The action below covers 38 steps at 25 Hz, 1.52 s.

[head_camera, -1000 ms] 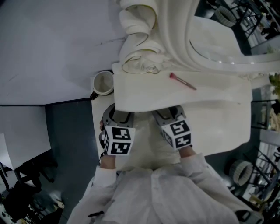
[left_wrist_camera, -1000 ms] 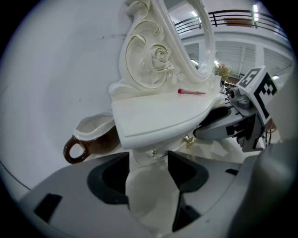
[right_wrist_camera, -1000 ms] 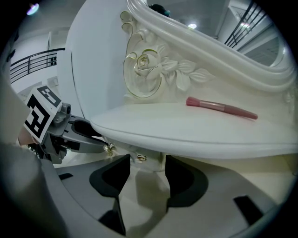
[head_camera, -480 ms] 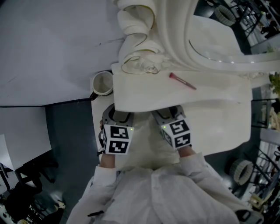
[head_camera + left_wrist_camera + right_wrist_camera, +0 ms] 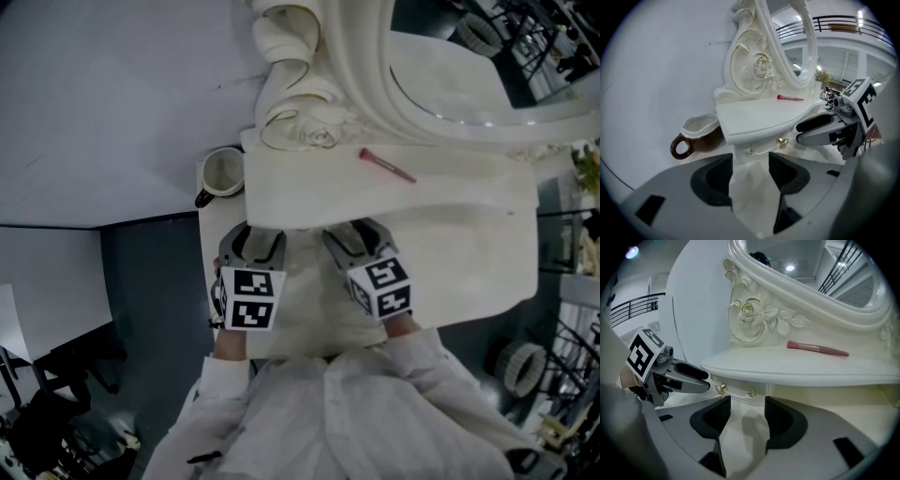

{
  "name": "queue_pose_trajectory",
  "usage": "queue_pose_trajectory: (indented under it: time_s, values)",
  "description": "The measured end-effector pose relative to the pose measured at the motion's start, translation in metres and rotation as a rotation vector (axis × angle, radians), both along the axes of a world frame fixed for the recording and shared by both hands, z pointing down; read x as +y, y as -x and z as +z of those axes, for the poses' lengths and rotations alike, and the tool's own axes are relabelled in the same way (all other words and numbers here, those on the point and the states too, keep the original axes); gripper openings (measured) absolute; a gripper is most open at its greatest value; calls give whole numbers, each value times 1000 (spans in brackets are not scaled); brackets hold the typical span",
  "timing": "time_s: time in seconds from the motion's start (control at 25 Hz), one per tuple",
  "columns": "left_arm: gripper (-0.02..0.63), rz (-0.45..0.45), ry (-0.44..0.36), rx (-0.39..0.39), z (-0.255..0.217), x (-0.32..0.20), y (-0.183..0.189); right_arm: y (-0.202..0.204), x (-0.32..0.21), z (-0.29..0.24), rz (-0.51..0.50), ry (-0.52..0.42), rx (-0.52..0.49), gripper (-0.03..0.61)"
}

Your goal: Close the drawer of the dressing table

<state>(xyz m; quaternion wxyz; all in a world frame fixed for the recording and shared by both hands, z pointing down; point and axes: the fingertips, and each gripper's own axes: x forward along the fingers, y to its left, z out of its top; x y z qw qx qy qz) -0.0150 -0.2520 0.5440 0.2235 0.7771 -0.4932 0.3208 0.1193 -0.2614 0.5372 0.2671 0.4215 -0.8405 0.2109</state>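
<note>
- A mug (image 5: 221,174) stands at the far left, just beside the left edge of the dressing table (image 5: 469,206). It is glossy brown outside and cream inside, with a round loop handle.
- The left gripper (image 5: 750,176) points at the front of the table. Its two dark fingers (image 5: 712,180) stand apart with a clear gap, and they grip nothing. In that gap only a white, wrinkled surface shows.
- The drawer (image 5: 764,145) lies just ahead of the left gripper's fingertips, under the overhanging edge of the table top. Its front is cream and smooth, with a soft curve. It carries two small gold knobs (image 5: 782,140). The left knob is in line with the gap of the left gripper. I cannot tell if the tips touch the front.
- In the head view, both grippers sit side by side before the table, each with a cube of black and white square markers on top.
- The right gripper (image 5: 747,420) also faces the drawer front. Its fingers (image 5: 785,423) are parted about as wide as the left ones and hold nothing. One gold knob stands just beyond the gap, and the other is more to the left, near the left gripper's tip.
- On the table top lies a thin pink brush (image 5: 387,166), well apart from both grippers.
- Behind it rises the mirror frame (image 5: 366,84), cream and glossy, oval, with carved scrolls and a rose (image 5: 314,138) at its lower left.
</note>
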Motion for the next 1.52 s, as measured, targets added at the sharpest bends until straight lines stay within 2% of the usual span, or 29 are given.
queue_pose_trajectory:
  time_s: [0.32,0.52,0.72,0.8,0.92,1.0,1.24,1.4,1.52]
  values:
    - [236,58,-40,65,-31,19,-19,3,19,-19,-31,-15,-68,218]
    - [235,48,-85,107,-54,27,-23,4,27,-41,-10,-59,-110,218]
    - [235,43,-124,135,-76,36,-27,7,38,-68,-35,-94,-153,218]
    - [235,43,-139,171,-86,40,-31,9,42,-79,-50,-117,-164,216]
    - [235,74,-179,228,-103,45,-41,12,48,-94,-65,-152,-182,216]
    - [233,93,-200,233,-111,48,-46,13,49,-103,-60,-179,-195,213]
    - [222,105,-243,284,-136,52,-54,19,54,-132,-75,-235,-227,151]
    - [220,126,-267,283,-147,58,-58,22,60,-145,-91,-255,-233,101]
    - [172,132,-287,277,-154,60,-60,23,65,-148,-107,-252,-222,76]
